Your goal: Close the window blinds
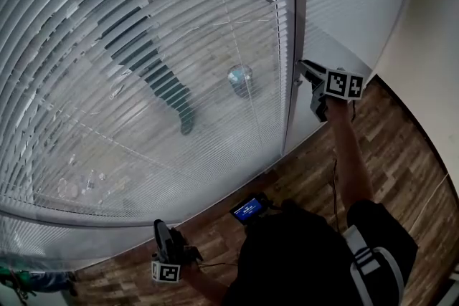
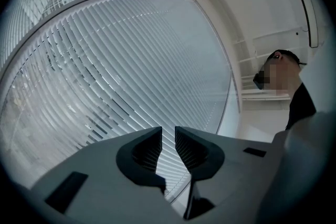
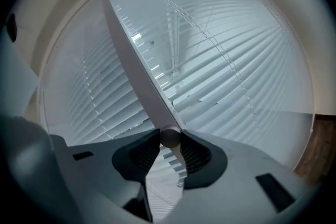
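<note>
Right tongs (image 3: 169, 137), at three o'clock beside the white window post (image 1: 295, 25), pinch the tilt wand (image 3: 134, 55) at its round tip, while left tongs (image 2: 168, 139), empty and barely parted, hang at seven o'clock under the blinds (image 1: 143, 68), wood floor (image 1: 401, 147) open behind.

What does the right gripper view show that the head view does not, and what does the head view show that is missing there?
Only the right gripper view: the jaws of the right gripper are shut on a round rod, seen from close up.
Only the head view: the left gripper held low, the wooden floor, and the person's arm reaching to the window.
Both: the right gripper itself and the blinds with their slats.
</note>
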The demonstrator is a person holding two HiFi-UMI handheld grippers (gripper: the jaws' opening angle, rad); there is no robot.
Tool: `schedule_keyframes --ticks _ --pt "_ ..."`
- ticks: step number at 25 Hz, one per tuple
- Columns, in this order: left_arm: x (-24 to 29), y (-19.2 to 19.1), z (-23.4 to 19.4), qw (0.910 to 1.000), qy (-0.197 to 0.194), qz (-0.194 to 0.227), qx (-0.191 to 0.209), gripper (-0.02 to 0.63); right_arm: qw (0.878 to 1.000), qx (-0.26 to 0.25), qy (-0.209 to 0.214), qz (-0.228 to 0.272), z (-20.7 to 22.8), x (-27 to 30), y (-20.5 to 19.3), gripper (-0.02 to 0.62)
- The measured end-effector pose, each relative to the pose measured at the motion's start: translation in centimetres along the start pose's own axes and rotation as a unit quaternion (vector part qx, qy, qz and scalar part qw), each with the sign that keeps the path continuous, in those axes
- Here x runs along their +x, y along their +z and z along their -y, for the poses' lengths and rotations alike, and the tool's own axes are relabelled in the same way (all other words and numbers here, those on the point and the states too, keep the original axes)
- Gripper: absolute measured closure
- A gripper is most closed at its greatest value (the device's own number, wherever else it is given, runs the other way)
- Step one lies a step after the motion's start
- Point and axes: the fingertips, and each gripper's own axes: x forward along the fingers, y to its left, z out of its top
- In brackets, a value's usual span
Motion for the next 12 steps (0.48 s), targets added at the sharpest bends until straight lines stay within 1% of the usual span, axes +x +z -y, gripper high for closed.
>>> schedule_keyframes --ticks 2,3,5,7,9,10,12 --pt "0.08 -0.06 0.17 1.0 -0.001 -0.001 0.0 0.522 1.0 -0.008 0.007 0.001 -0.02 0.07 0.03 0.466" --pt "0.03 -0.13 0.19 1.0 -0.001 -0.003 -0.001 0.522 1.0 -0.021 0.01 0.001 -0.02 0.08 -0.04 0.466" --pt "-0.07 -0.18 0.22 1.0 -0.004 -0.005 0.0 0.522 0.998 -0.059 0.009 0.002 0.02 0.0 -0.38 0.465" --pt "-0.01 -0.13 0.31 1.0 -0.009 -0.004 0.0 0.522 0.994 -0.11 -0.006 0.003 -0.08 -0.16 -0.51 0.457" --pt "0.02 -0.17 0.22 1.0 -0.008 -0.004 0.002 0.522 0.984 -0.178 -0.033 0.001 -0.22 -0.34 -0.47 0.428" --pt "0.0 -0.21 0.16 1.0 -0.007 -0.005 0.004 0.522 0.975 -0.216 -0.048 0.0 -0.35 -0.46 -0.45 0.422" --pt "0.12 -0.3 0.21 0.9999 -0.006 -0.007 0.003 0.522 0.954 -0.291 -0.07 -0.002 -0.83 -0.64 -0.39 0.42"
